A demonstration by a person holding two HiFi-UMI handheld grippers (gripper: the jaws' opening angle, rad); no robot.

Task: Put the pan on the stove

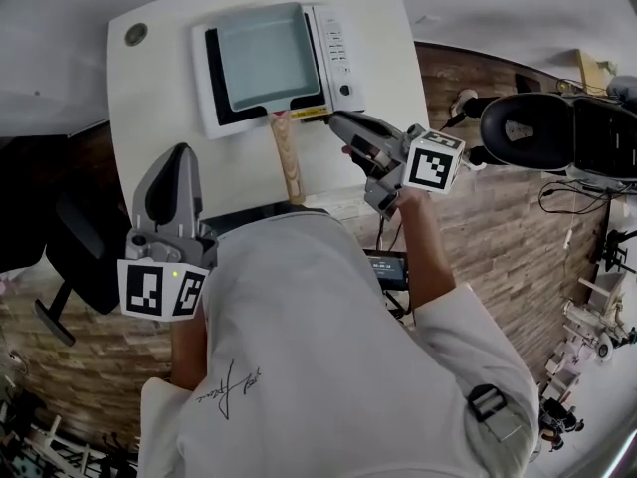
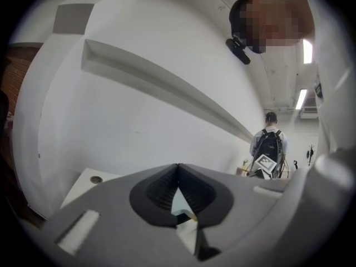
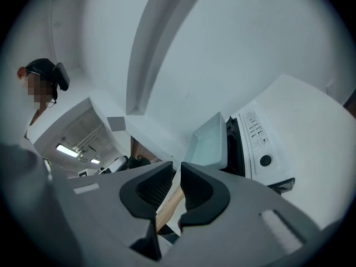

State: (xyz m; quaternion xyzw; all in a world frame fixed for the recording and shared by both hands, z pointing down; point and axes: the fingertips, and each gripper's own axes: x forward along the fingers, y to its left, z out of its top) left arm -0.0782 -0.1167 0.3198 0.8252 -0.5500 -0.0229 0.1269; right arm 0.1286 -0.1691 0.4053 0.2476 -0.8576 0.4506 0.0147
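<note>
A square pale grey pan (image 1: 267, 58) sits on the white stove (image 1: 338, 58) at the back of the white table (image 1: 159, 88). Its wooden handle (image 1: 287, 157) points toward me. My right gripper (image 1: 338, 122) hovers by the stove's front right corner, to the right of the handle and clear of it. Its jaws stand a narrow slit apart with nothing between them. In the right gripper view the pan (image 3: 210, 141) and the handle (image 3: 169, 202) lie beyond the right gripper (image 3: 177, 166). My left gripper (image 1: 179, 154) is shut and empty at the table's front left, also seen as the left gripper (image 2: 178, 167).
A round cable hole (image 1: 136, 35) marks the table's back left corner. A black office chair (image 1: 542, 132) stands to the right and another dark chair (image 1: 70, 257) to the left. A person with a backpack (image 2: 270, 143) stands far off.
</note>
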